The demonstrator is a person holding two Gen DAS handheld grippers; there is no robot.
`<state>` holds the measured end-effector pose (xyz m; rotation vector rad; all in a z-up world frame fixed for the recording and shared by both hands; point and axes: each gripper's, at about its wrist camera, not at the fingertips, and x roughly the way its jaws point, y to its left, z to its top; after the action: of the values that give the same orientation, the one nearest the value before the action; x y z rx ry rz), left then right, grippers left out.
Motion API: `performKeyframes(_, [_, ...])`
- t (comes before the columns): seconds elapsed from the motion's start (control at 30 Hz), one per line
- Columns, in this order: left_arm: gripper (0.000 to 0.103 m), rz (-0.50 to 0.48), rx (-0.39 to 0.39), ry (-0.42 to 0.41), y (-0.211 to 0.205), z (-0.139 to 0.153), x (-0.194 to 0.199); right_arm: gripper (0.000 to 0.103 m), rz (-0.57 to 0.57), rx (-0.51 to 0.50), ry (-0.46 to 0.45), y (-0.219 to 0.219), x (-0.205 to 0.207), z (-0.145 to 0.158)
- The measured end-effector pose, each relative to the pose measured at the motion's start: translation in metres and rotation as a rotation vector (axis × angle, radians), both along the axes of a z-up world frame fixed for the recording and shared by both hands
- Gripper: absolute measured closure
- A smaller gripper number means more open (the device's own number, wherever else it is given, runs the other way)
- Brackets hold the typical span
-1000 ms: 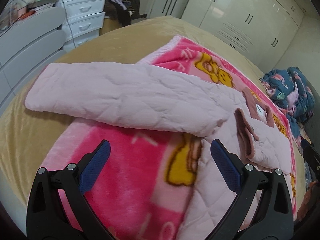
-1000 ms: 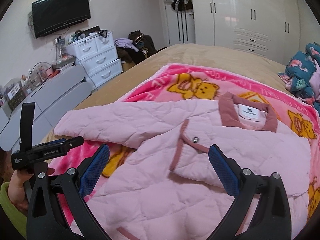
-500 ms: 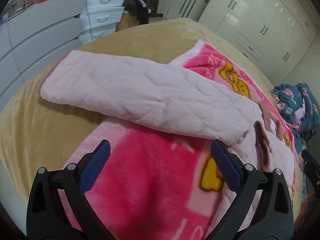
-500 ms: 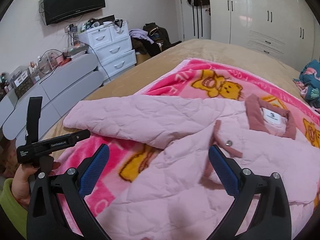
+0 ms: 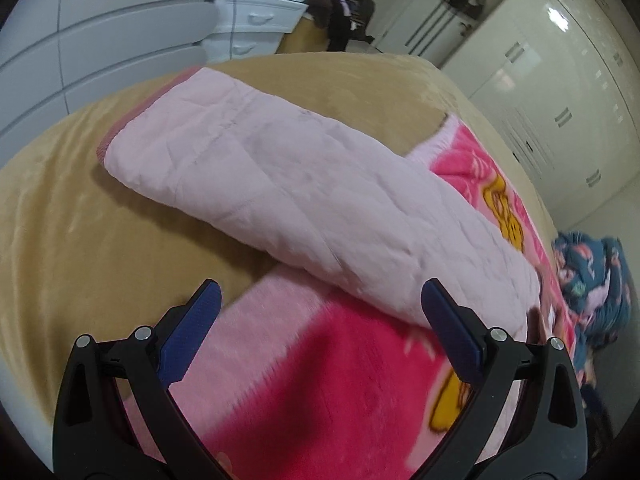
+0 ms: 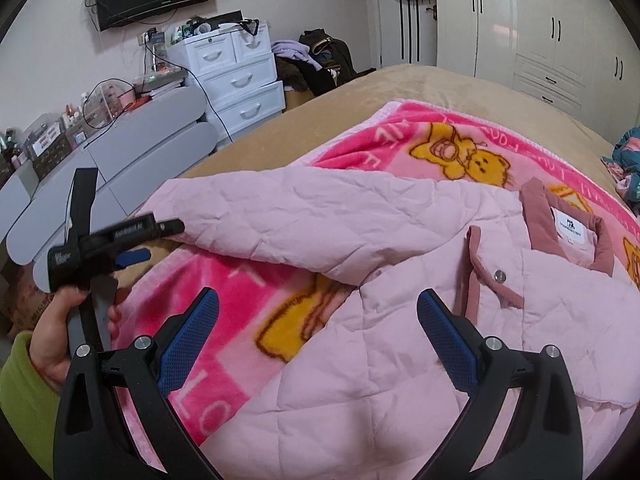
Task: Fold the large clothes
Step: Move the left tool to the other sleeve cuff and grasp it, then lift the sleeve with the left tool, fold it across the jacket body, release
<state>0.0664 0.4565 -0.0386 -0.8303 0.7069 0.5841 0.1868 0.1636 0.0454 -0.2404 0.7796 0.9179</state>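
A pale pink quilted jacket (image 6: 400, 360) lies face up on the bed, its dusty-rose collar (image 6: 538, 216) at the right. One sleeve (image 5: 304, 192) stretches out to the left, and its cuff (image 5: 116, 140) rests on the tan bedspread. My left gripper (image 5: 320, 294) is open, low over the blanket just short of the sleeve's middle. In the right wrist view the left gripper (image 6: 150, 242) sits by the cuff end, held by a hand (image 6: 56, 344) in a green sleeve. My right gripper (image 6: 318, 302) hovers open above the jacket's front, holding nothing.
A pink teddy-bear blanket (image 6: 404, 140) lies under the jacket on the tan bedspread (image 5: 80, 240). White drawers (image 6: 236, 80) and a grey cabinet (image 6: 132, 148) stand left of the bed, a white wardrobe (image 6: 540, 28) behind it. Teal patterned bedding (image 5: 592, 272) lies at the right.
My left gripper has swung left along the sleeve toward its cuff end, still open. My right gripper has drifted slightly left and back over the jacket front. The jacket has not moved.
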Motion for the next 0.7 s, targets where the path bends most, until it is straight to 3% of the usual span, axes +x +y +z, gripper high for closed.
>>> performKeyframes(0.3, [0.010, 0.149, -0.099, -0.028, 0.050, -0.028, 0.002, 0.004, -0.064, 0.001, 0.030, -0.027, 0.012, -0.012])
performKeyframes(0.53, [0.063, 0.212, -0.063, 0.005, 0.069, -0.026, 0.009, 0.004, -0.169, 0.022, 0.051, -0.074, 0.024, -0.013])
performKeyframes(0.63, [0.080, 0.226, -0.021, -0.062, 0.065, -0.003, -0.001, 0.004, -0.214, 0.036, 0.056, -0.096, 0.029, -0.011])
performKeyframes(0.7, [0.085, 0.223, 0.031, -0.109, 0.056, 0.020, -0.007, 0.004, -0.230, 0.045, 0.060, -0.106, 0.033, -0.010])
